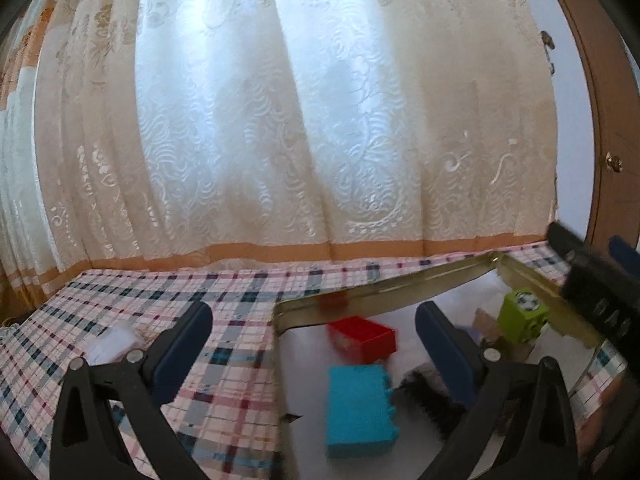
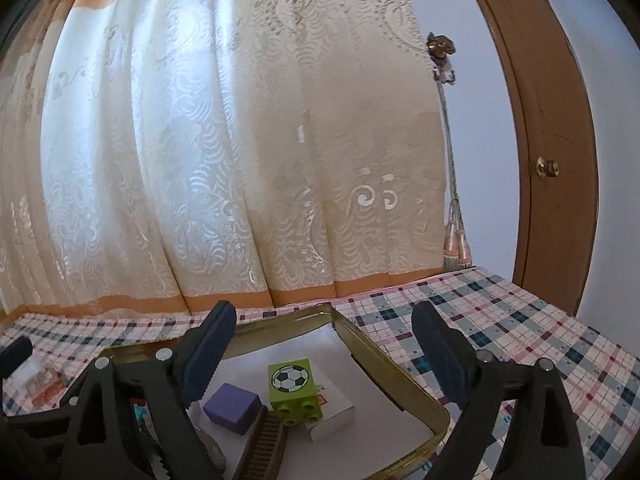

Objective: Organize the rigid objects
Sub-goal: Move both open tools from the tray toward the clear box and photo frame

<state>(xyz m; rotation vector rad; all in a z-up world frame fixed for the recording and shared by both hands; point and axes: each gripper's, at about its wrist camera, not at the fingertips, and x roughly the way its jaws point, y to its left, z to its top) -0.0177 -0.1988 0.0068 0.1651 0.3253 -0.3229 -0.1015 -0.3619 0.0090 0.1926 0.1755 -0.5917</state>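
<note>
A gold tin tray (image 1: 384,286) lined with white paper sits on the checked tablecloth. In the left wrist view it holds a red brick (image 1: 362,338), a cyan brick (image 1: 360,410), a black comb (image 1: 428,400) and a green football block (image 1: 522,314). My left gripper (image 1: 315,308) hangs open over the tray's left corner, pads touching nothing. In the right wrist view, the green football block (image 2: 294,388) leans on a small white box (image 2: 332,414) beside a purple block (image 2: 232,406) and the comb (image 2: 264,440). My right gripper (image 2: 323,308) stands open above them, holding nothing.
A patterned curtain (image 2: 240,140) hangs close behind the table. A brown door (image 2: 556,160) stands at the right. A small clear packet (image 1: 114,344) lies on the cloth left of the tray. A finger (image 1: 592,284) of the right gripper reaches over the tray's right rim.
</note>
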